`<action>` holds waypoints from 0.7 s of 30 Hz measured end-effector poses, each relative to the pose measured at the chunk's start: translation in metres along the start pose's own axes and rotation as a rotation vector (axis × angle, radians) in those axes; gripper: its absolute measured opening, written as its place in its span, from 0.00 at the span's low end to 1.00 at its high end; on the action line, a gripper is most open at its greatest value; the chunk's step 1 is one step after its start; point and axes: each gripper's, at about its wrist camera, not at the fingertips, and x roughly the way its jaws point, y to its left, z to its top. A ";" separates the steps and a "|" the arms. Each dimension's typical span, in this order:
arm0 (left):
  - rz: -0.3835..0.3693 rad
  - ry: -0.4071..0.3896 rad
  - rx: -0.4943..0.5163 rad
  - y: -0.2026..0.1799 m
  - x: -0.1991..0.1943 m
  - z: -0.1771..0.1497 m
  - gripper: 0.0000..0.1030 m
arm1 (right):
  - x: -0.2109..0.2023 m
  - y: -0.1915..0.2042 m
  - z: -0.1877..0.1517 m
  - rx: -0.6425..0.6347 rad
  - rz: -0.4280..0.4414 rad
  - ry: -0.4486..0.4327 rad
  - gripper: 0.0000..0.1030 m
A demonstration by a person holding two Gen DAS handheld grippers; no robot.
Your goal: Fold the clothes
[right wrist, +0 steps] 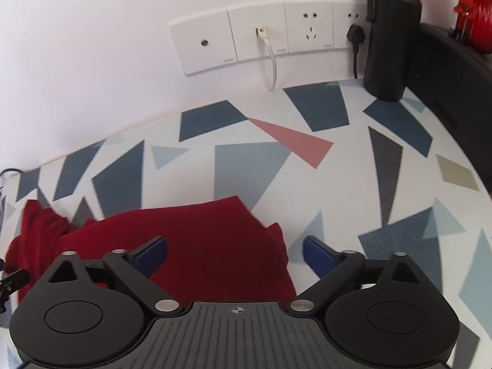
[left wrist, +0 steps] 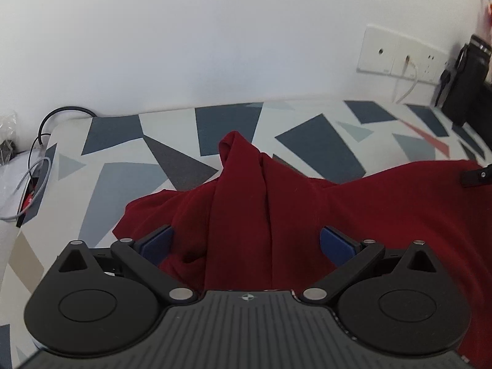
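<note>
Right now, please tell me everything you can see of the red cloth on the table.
The red cloth is dark red, soft-looking fabric, unfolded and rumpled. It lies on the patterned table, with one bunched part rising in a ridge at its far side. In the right wrist view its right edge is fairly flat. Both grippers are open above it, left gripper and right gripper; no pad presses on it.
</note>
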 end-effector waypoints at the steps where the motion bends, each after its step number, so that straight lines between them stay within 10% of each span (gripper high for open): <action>1: 0.019 0.021 0.013 -0.004 0.005 0.002 0.84 | 0.009 -0.003 0.001 0.006 0.009 0.009 0.68; 4: 0.001 0.011 -0.005 0.001 -0.008 -0.001 0.17 | 0.013 -0.007 -0.003 -0.010 0.088 0.013 0.44; 5: -0.011 0.000 -0.016 0.004 -0.016 -0.003 0.10 | 0.006 -0.005 -0.006 -0.051 0.103 -0.007 0.40; 13: -0.081 0.071 -0.102 0.060 -0.087 -0.059 0.09 | -0.075 0.000 -0.063 -0.321 0.252 -0.060 0.26; 21: -0.031 0.226 -0.159 0.103 -0.097 -0.128 0.05 | -0.070 0.012 -0.151 -0.425 0.152 0.219 0.20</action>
